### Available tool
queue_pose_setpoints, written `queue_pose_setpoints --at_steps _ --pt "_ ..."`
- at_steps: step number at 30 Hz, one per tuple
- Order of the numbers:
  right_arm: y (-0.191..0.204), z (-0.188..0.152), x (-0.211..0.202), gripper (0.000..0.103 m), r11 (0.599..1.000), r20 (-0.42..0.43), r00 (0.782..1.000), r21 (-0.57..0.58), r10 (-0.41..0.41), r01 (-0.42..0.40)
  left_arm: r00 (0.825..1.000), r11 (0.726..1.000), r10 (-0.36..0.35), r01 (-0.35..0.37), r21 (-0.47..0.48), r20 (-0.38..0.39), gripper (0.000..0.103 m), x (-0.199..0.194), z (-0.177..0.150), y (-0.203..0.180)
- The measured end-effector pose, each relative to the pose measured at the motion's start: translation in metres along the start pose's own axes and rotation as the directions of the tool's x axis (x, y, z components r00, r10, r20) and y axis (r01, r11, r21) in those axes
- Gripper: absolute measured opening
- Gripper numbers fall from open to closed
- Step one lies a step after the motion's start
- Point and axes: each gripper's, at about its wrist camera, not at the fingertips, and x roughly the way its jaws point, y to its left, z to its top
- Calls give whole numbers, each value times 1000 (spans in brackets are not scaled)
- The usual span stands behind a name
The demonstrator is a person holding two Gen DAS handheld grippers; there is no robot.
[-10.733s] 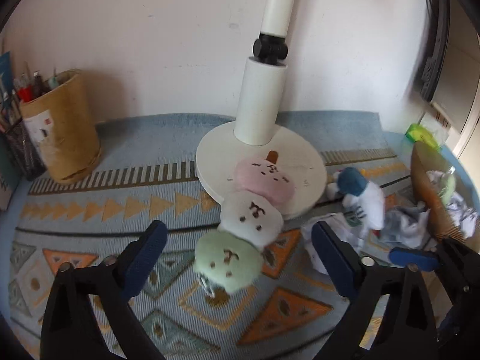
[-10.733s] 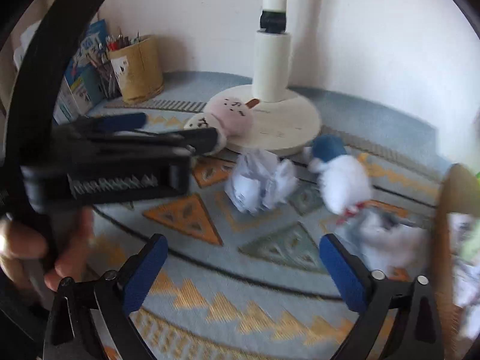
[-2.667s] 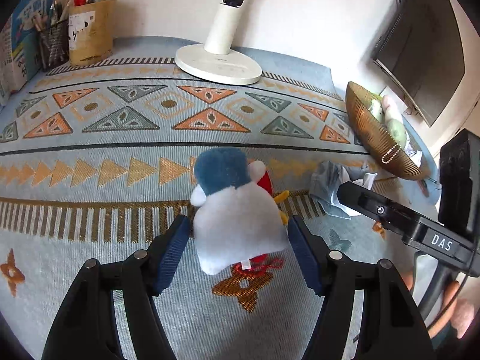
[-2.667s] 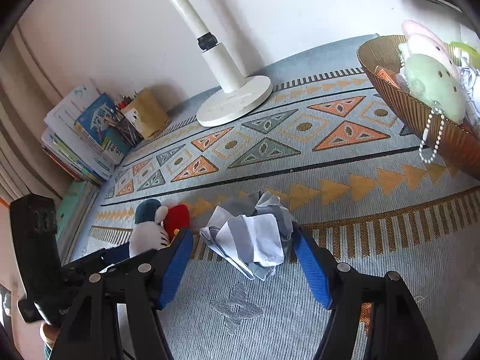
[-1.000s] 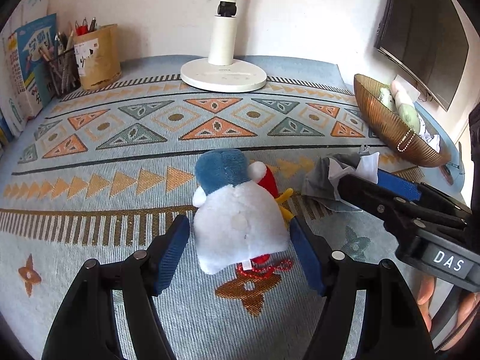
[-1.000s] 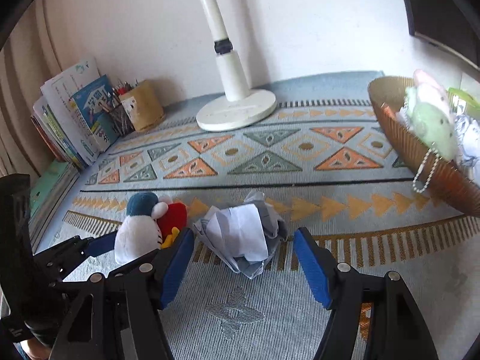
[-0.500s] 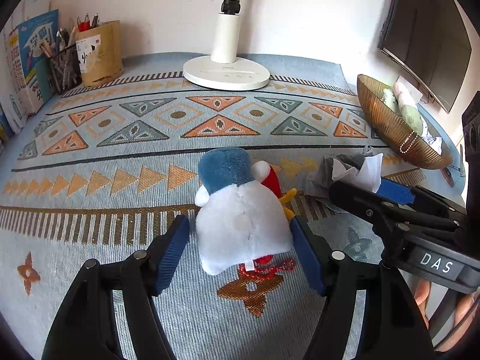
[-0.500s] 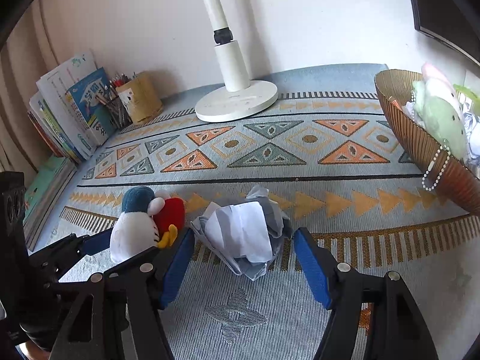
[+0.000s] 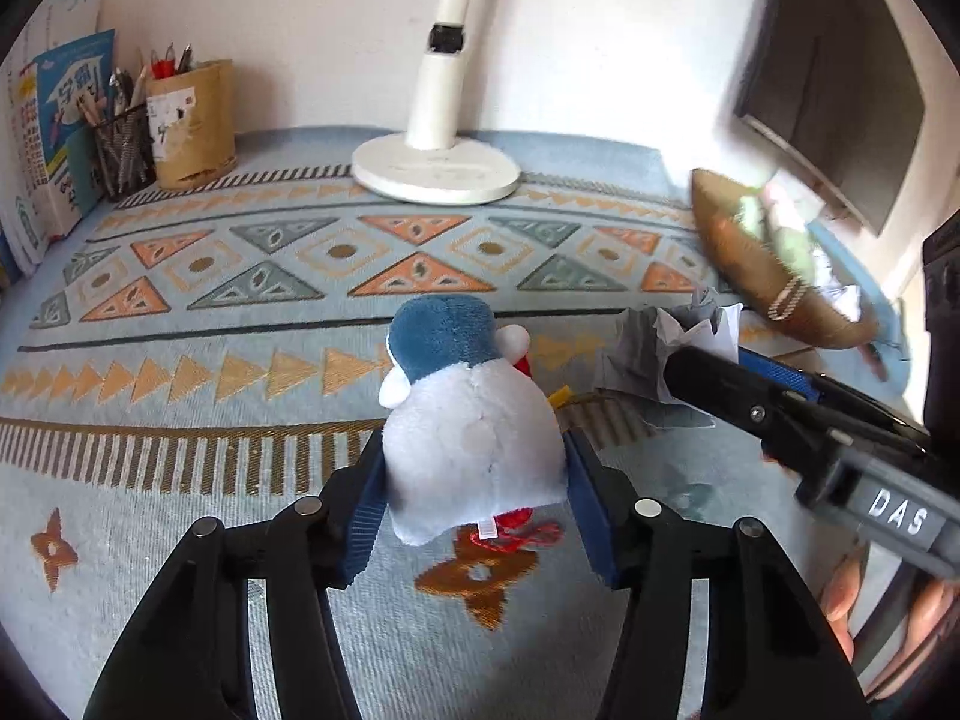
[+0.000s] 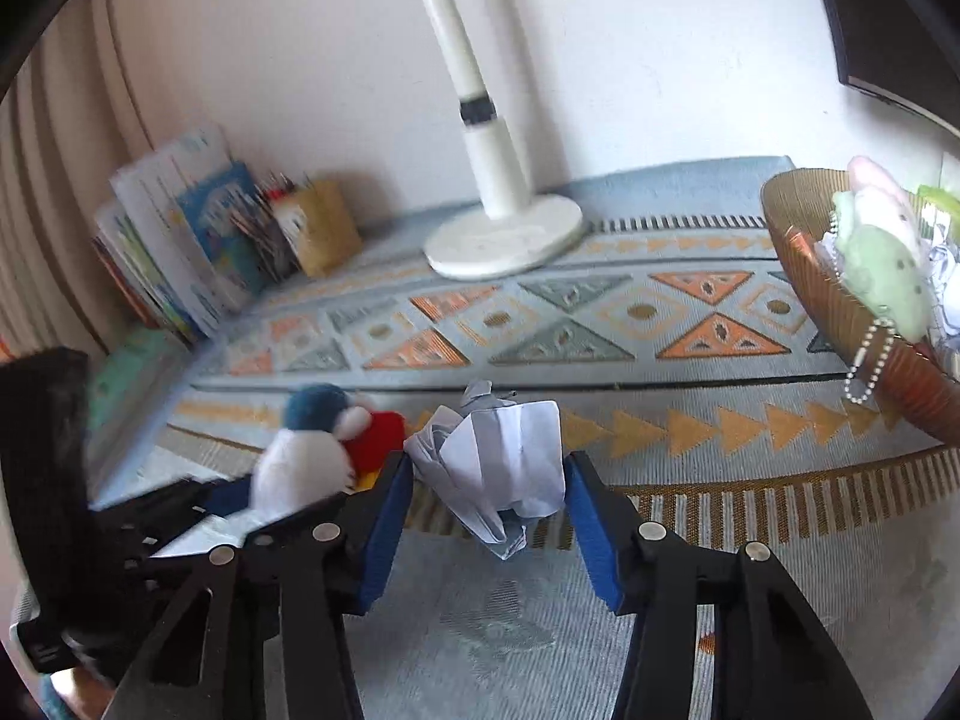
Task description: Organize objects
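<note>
My left gripper (image 9: 477, 516) is shut on a white plush penguin with a blue head (image 9: 465, 414), its blue pads pressing both sides of the body. The penguin also shows in the right wrist view (image 10: 312, 456). My right gripper (image 10: 489, 516) is shut on a crumpled ball of white and grey paper (image 10: 498, 462), held just above the patterned rug; the paper also shows in the left wrist view (image 9: 666, 348). A brown woven basket (image 10: 840, 300) at the right holds a green and pink plush (image 10: 882, 258) and more paper.
A white desk lamp base (image 9: 435, 171) stands at the back of the rug. A tan pen holder (image 9: 189, 123), a mesh pencil cup and books (image 9: 54, 138) sit at the back left. A dark monitor (image 9: 840, 72) hangs at the right.
Both grippers have closed: the left onto the penguin, the right onto the paper ball. Both views have shifted and blurred a little, and the held things look slightly lifted.
</note>
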Motion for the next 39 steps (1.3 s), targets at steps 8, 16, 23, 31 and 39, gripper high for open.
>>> queue_pose_setpoints --at_steps 8,16,23,31,39 --pt "-37 15 -106 51 994 173 985 106 21 -40 971 981 -187 178 75 147 53 -53 48 -72" --pt "-119 84 -215 53 939 375 872 255 -314 229 896 897 -416 377 230 156 53 -26 135 -197" --pt "-200 112 -172 69 890 231 889 336 -396 309 926 907 -371 348 236 61 61 67 141 -241" --pt "-209 102 -149 81 886 132 912 327 -388 329 940 920 -337 317 232 52 73 60 133 -226" --pt "-93 107 -164 95 951 213 928 115 -305 286 929 969 -242 215 123 279 102 -51 119 -131"
